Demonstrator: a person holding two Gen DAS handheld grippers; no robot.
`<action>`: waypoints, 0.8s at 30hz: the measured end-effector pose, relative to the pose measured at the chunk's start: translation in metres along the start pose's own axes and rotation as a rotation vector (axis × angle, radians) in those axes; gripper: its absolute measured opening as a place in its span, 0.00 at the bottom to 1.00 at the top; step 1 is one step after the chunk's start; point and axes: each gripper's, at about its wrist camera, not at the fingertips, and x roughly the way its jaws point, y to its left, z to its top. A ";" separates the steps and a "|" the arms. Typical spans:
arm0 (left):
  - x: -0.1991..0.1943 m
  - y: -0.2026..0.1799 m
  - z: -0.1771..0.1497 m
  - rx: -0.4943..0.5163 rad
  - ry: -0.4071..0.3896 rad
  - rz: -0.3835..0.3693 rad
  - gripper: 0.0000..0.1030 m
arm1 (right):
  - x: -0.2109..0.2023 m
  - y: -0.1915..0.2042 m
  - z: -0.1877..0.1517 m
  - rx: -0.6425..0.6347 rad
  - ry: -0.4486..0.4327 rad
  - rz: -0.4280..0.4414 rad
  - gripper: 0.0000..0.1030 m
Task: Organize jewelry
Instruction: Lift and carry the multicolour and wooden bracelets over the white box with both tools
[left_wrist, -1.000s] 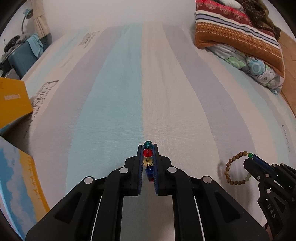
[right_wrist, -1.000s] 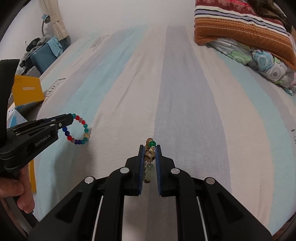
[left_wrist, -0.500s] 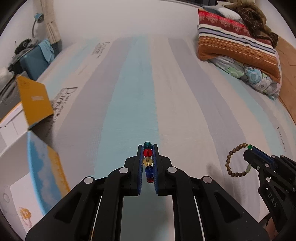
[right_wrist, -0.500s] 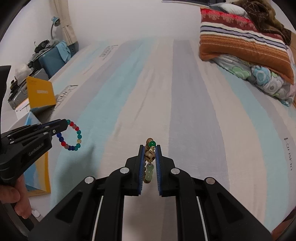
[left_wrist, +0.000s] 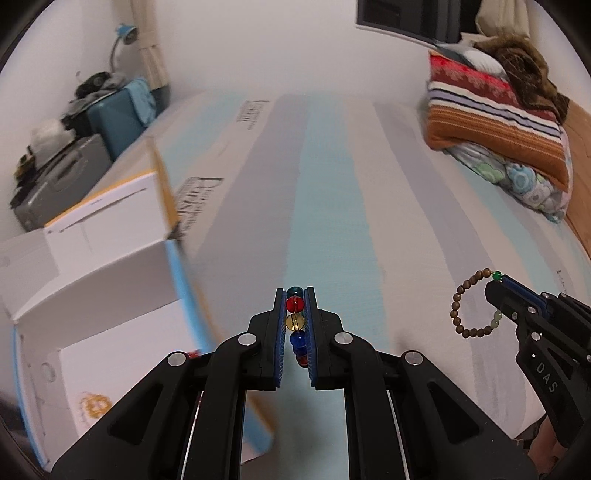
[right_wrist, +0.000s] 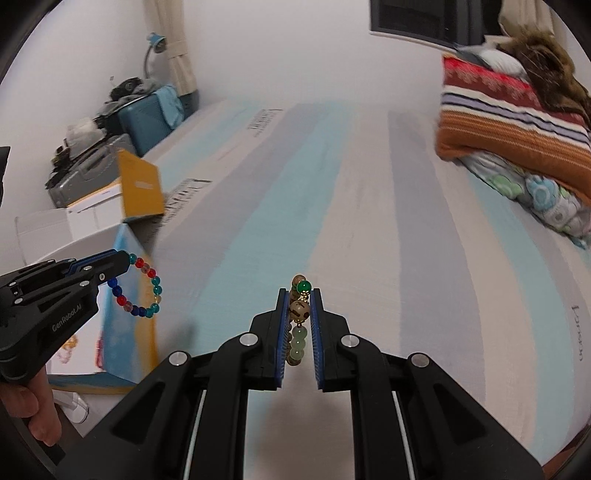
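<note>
Striped bed sheet (left_wrist: 332, 192), folded blankets (left_wrist: 495, 122) at right, white wall (right_wrist: 295, 48), blue desk lamp (left_wrist: 123, 37)

I see even, soft indoor light, no glare. Motion blur smears the open box (left_wrist: 110, 280) at 9 o'clock; fisheye bending and dark vignetting ring the edges.

a ring bracelet of red, blue, teal and amber glass beads (right_wrist: 138, 290) hangs pinched between blue-padded fingers (left_wrist: 280, 332). a brown wooden-bead bracelet with green beads (left_wrist: 474, 304) hangs likewise, above the striped bed (left_wrist: 332, 206).
</note>
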 end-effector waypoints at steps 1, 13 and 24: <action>-0.004 0.007 -0.001 -0.005 -0.003 0.009 0.09 | -0.002 0.009 0.002 -0.008 -0.004 0.008 0.10; -0.050 0.121 -0.032 -0.131 -0.023 0.129 0.09 | -0.014 0.123 0.014 -0.119 -0.034 0.129 0.10; -0.069 0.223 -0.078 -0.277 0.013 0.235 0.09 | -0.002 0.229 0.002 -0.228 -0.005 0.237 0.10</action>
